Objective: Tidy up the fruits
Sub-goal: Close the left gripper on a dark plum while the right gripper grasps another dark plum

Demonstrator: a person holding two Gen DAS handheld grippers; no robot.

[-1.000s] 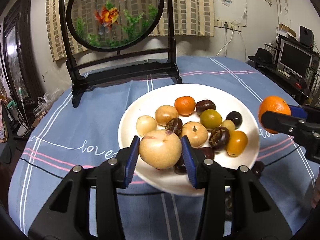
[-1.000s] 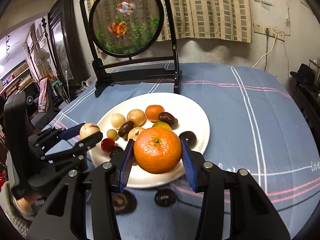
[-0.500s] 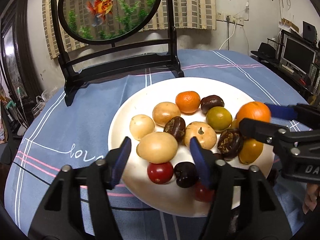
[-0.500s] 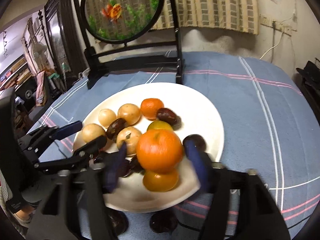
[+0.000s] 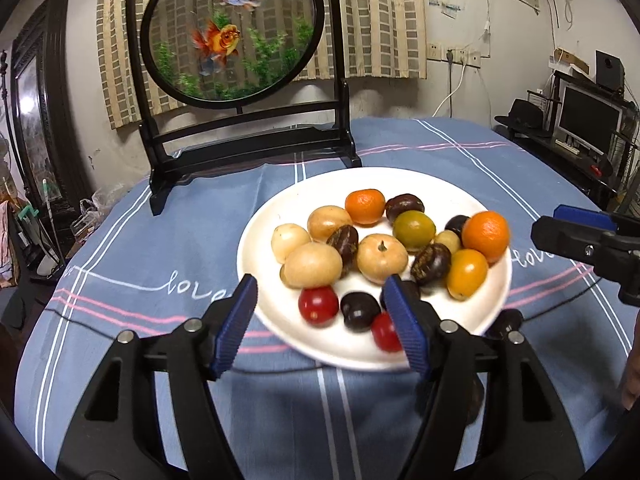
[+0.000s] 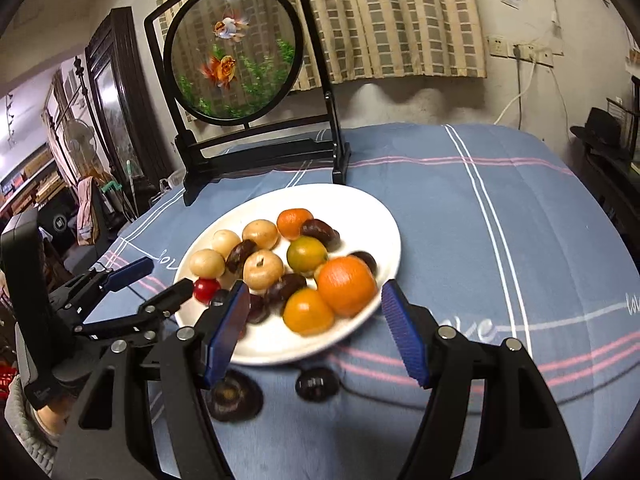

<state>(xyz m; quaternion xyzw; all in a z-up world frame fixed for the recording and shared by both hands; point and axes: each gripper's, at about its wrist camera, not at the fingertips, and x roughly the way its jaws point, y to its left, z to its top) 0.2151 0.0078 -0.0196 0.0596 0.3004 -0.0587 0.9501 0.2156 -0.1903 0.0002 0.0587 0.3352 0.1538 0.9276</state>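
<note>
A white plate [image 5: 280, 208] [image 6: 372, 216] on the blue tablecloth holds several fruits. The pale round fruit [image 5: 313, 265] lies at the plate's near left and the large orange [image 5: 485, 236] [image 6: 347, 286] at its near right, on other fruits. My left gripper [image 5: 326, 325] is open and empty over the plate's near rim. My right gripper [image 6: 316, 332] is open and empty just behind the orange. Two dark fruits [image 6: 234, 398] [image 6: 317, 384] lie on the cloth in front of the plate.
A black-framed round goldfish screen [image 5: 234, 32] stands on the table behind the plate. A desk with a monitor [image 5: 588, 120] is off the table at the right. Dark furniture [image 6: 116, 92] stands to the left.
Both grippers opened and drew back. The pale fruit left the left gripper and the orange left the right gripper; both now rest on the plate.
</note>
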